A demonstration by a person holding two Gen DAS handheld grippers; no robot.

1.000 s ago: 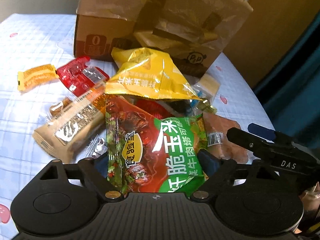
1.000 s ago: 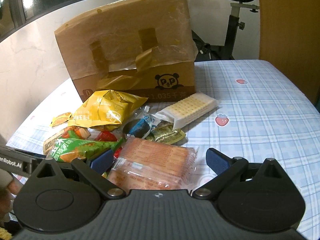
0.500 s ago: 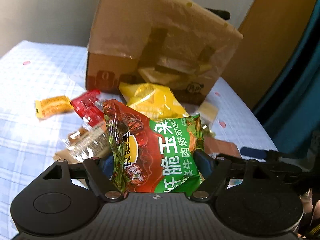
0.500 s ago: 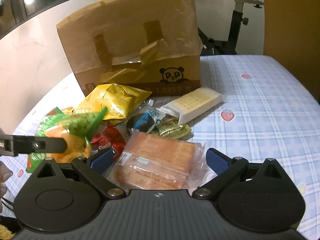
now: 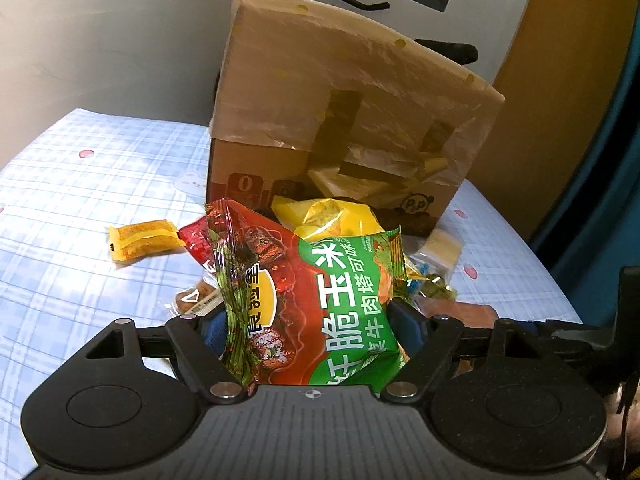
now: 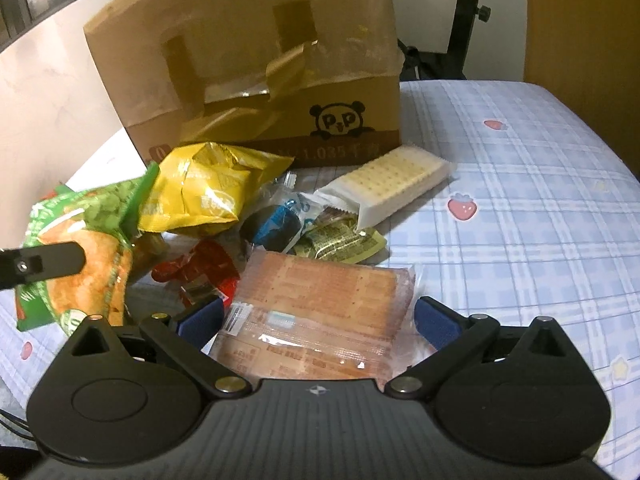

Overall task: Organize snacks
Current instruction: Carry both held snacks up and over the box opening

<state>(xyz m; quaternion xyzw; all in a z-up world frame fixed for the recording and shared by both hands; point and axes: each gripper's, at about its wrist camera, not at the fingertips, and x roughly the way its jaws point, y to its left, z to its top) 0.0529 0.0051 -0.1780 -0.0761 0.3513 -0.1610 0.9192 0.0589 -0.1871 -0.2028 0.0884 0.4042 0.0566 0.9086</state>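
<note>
Several loose packets heaped before a tall taped brown cardboard box on a blue checked cloth with strawberry prints. Pinched across its width between the blue pads of the left gripper: a red-and-green crinkled foil snack bag, raised off the heap and masking most of it from the left wrist view. At 12 o'clock behind the bag, a puffy yellow foil bag; at 10 o'clock, well apart from the rest, a small orange wrapped bar; at 2 o'clock, a pale cracker sleeve.

From the right wrist view, right gripper spread wide, its pads flanking the near end of a clear-wrapped pack of brown crackers lying flat; contact not discernible. At 12 o'clock beyond it, a green-yellow sachet, a blue-and-black wrapped sweet and a red wrapper; at 1 o'clock, the white cracker sleeve leaning toward the box; at 9 o'clock, the lifted bag with one black finger of the left gripper across it.

Compared with a second ago: red-and-green bag formerly lying on the pile, now held clear above it, box looming taller behind; right gripper nudged closer to the brown crackers.

Legible: "P P" on a panda logo and "1.035" on the box; large white Chinese characters on the held bag.
</note>
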